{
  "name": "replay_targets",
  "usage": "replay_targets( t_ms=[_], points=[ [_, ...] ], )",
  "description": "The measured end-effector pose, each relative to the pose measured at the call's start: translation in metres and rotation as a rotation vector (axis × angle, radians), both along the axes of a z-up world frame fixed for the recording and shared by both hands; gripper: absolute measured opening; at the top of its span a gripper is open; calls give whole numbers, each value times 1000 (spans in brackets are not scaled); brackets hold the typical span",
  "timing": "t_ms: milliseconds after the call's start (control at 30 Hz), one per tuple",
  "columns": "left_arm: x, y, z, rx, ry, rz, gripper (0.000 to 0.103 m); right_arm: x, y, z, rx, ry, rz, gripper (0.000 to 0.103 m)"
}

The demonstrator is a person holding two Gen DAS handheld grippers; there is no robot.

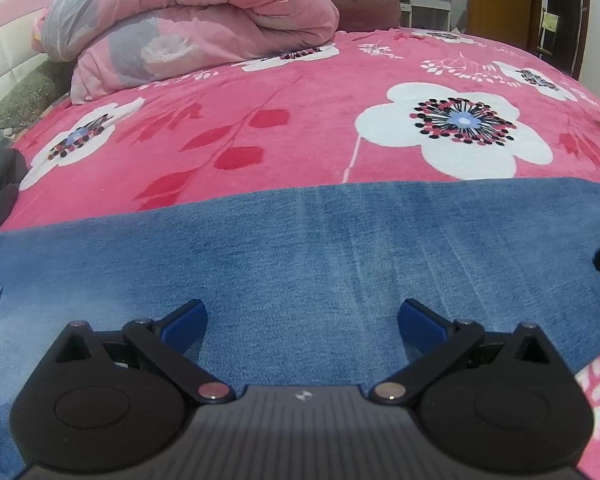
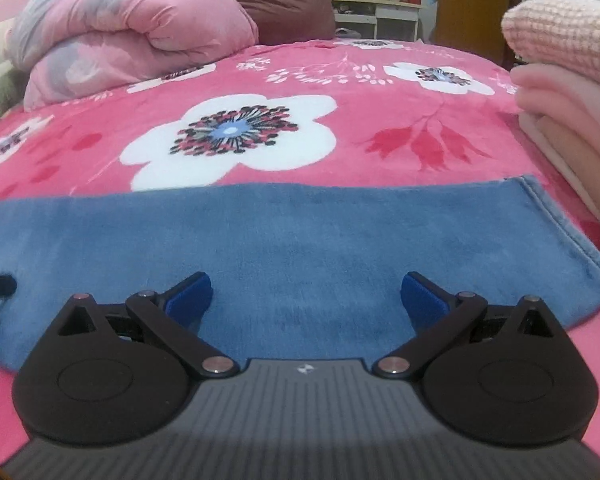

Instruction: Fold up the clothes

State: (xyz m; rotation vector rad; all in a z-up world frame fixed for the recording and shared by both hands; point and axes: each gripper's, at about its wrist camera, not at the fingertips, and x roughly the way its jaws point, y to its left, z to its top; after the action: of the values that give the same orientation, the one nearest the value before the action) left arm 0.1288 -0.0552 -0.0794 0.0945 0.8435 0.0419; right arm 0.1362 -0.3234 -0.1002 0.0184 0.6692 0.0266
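Jeans (image 1: 300, 248): spread flat across the bed (image 1: 300, 120), ready for folding. Left hand-held gripper (image 1: 302, 320) and right hand-held gripper (image 2: 306, 294): both released, jaws wide above the cloth, grasping nothing.

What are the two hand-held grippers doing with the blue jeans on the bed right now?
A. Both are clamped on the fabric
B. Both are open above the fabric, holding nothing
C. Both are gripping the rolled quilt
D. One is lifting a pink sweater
B: the left hand-held gripper and the right hand-held gripper each show blue pads spread wide apart, with the blue jeans lying flat on the bedspread between them.
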Motion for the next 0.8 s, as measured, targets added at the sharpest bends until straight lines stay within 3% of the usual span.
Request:
replay_targets(
  t_ms=[267,800],
  points=[
    [-3,-1,-1,4,-12,1,103,-34,-12,-2,35,-22,-2,102],
    [-3,-3,-1,17,-16,5,103,-37,-16,-6,53,-41,-5,102]
  ],
)
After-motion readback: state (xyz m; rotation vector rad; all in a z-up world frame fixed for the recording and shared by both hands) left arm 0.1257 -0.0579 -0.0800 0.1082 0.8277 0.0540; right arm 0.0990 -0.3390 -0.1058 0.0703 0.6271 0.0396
